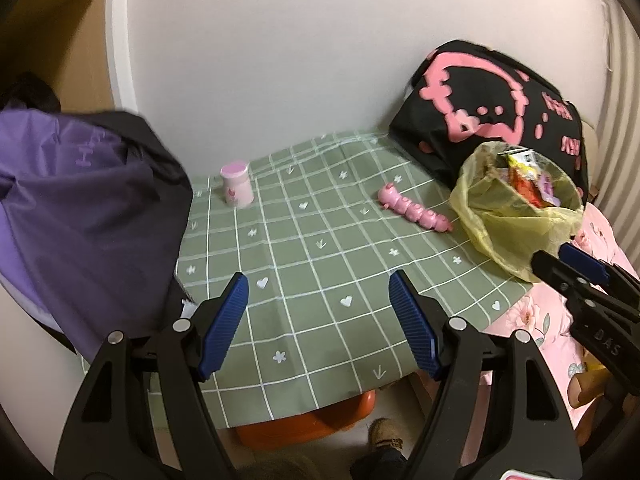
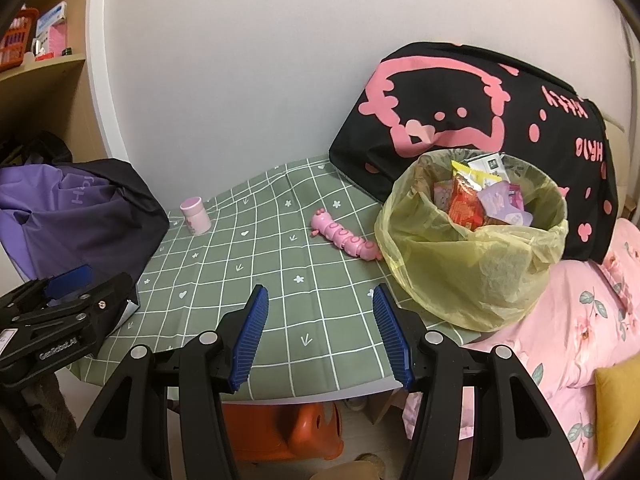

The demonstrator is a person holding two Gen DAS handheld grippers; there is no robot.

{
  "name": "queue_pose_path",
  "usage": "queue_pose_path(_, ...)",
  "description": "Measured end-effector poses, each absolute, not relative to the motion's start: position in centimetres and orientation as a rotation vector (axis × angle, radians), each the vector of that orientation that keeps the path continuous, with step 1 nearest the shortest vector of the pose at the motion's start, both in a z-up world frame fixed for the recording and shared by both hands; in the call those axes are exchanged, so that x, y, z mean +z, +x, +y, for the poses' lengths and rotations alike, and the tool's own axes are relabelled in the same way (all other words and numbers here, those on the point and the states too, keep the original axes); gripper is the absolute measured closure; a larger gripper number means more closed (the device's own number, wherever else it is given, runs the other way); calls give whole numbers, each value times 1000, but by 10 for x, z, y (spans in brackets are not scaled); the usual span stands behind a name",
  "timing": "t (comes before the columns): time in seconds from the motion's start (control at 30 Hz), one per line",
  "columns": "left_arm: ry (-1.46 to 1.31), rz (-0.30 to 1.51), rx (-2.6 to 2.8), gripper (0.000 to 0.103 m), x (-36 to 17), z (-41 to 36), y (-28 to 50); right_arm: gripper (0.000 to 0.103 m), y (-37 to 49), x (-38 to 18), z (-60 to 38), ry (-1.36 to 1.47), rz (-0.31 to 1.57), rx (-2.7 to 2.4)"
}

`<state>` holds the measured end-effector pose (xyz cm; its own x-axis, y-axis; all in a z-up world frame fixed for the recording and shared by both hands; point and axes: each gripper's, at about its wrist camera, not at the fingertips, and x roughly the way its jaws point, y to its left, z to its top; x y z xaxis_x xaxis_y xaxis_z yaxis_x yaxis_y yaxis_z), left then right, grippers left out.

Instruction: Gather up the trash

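Both wrist views looked forward and down over the near edge of the green checked tablecloth (image 1: 320, 240), left view from further left, right view sat closer to the yellow-lined trash bin (image 2: 476, 256), both shared the cloth, bin and back wall (image 2: 260, 60)

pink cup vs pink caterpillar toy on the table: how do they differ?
The pink cup stands upright near the purple bag; the caterpillar toy lies flat beside the lined trash bin. The cup is short and smooth, the toy long and segmented. Both are pink, ungripped, on the green tablecloth.

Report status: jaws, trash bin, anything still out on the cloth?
Left gripper and right gripper open, empty, over the green cloth. Trash bin lined, wrappers inside, at cloth's right edge. Pink bottle and pink caterpillar toy still on cloth.
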<state>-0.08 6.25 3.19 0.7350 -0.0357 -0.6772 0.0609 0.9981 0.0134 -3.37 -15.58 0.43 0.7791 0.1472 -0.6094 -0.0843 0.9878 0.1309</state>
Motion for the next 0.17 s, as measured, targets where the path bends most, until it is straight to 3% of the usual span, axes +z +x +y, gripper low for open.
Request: queue_pose_path(0.17,-66,831,84,34,5,111,54,50,12,-2,-134,-12,702,235)
